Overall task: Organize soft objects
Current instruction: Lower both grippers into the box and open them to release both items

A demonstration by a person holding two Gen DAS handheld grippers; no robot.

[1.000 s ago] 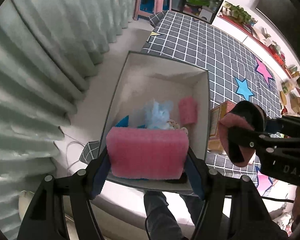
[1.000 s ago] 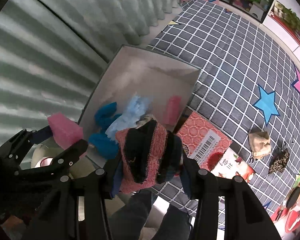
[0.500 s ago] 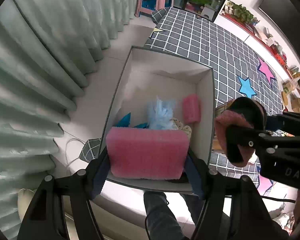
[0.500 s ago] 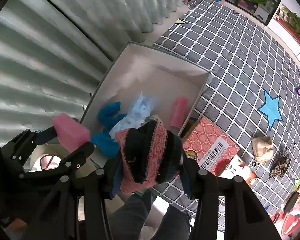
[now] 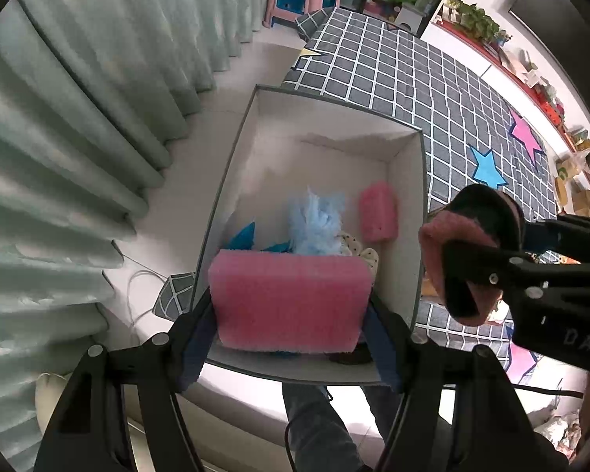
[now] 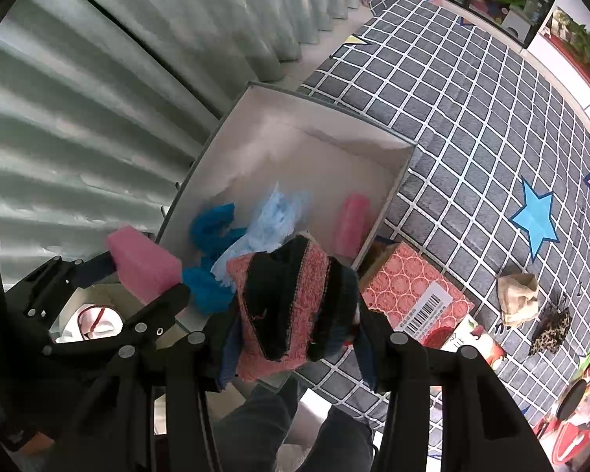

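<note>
My left gripper [image 5: 291,326] is shut on a pink sponge [image 5: 291,299] and holds it above the near end of a white open box [image 5: 322,153]. My right gripper [image 6: 291,338] is shut on a pink and black knitted cloth [image 6: 283,303], just right of the box; it also shows in the left wrist view [image 5: 464,244]. In the box lie a light blue fluffy piece [image 5: 314,220], a small pink sponge [image 5: 377,212], dark blue pieces [image 6: 212,228] and a dotted cloth [image 5: 362,251].
The box stands at the edge of a grey checked mat [image 6: 472,118] with star shapes, next to grey curtains [image 5: 78,118]. A red patterned carton [image 6: 413,295] lies right of the box. A beige cloth [image 6: 517,293] and a leopard-print cloth [image 6: 550,328] lie further right.
Both grippers have risen a little and drawn back with their loads; the box looks smaller and further off. Both grips are unchanged.
</note>
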